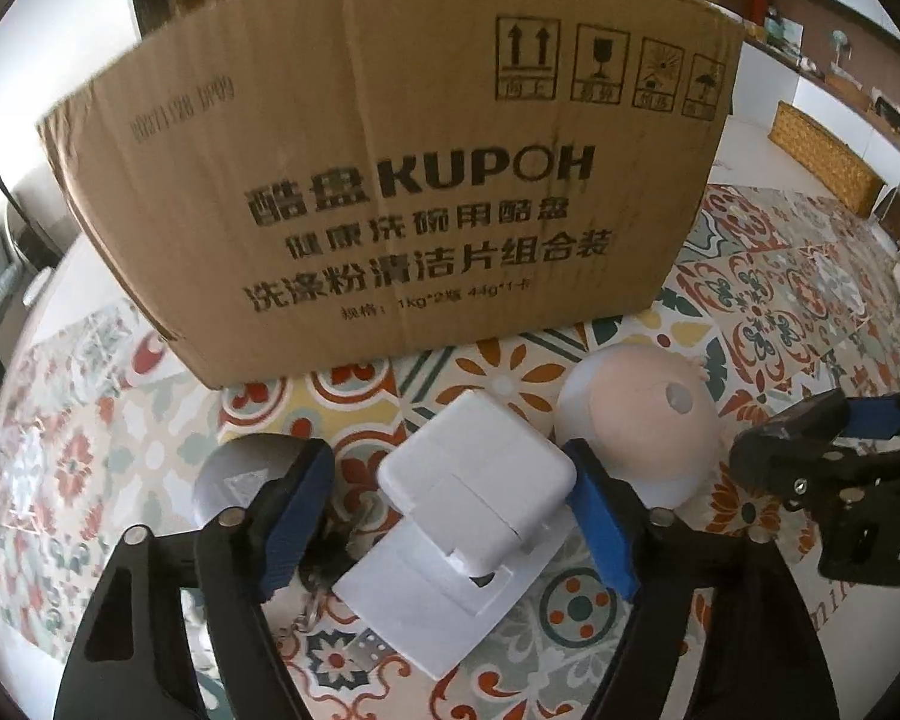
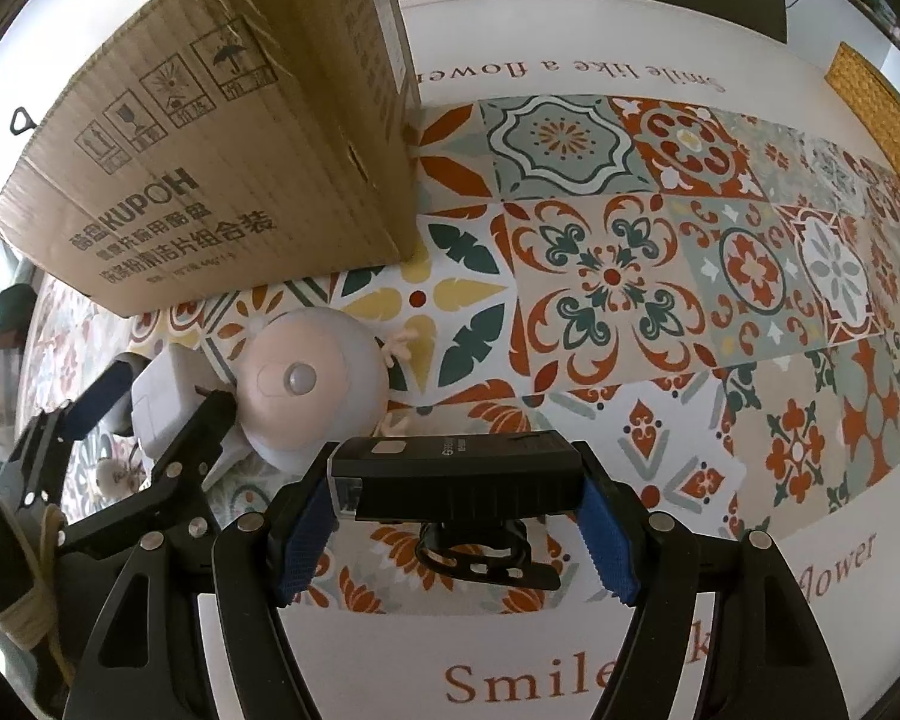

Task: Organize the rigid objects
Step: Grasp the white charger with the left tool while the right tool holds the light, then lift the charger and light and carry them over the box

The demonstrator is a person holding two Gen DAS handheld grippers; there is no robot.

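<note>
My left gripper (image 1: 450, 480) is open around a white power adapter (image 1: 477, 480) that lies on a white flat piece (image 1: 414, 606); its right pad is near the adapter, the left pad stands apart. A pink and white dome lamp (image 1: 636, 426) sits just right of it. My right gripper (image 2: 456, 498) is shut on a black bike light (image 2: 456, 471) with a strap mount beneath, held above the table. The large KUPOH cardboard box (image 1: 390, 162) stands behind. The lamp (image 2: 312, 384) and adapter (image 2: 162, 402) show in the right wrist view too.
A patterned tablecloth (image 2: 630, 300) covers the table. A grey round object (image 1: 240, 474) lies behind my left finger. A keyring and small metal piece (image 1: 363, 648) lie by the white piece. A woven basket (image 1: 822, 156) stands at the far right.
</note>
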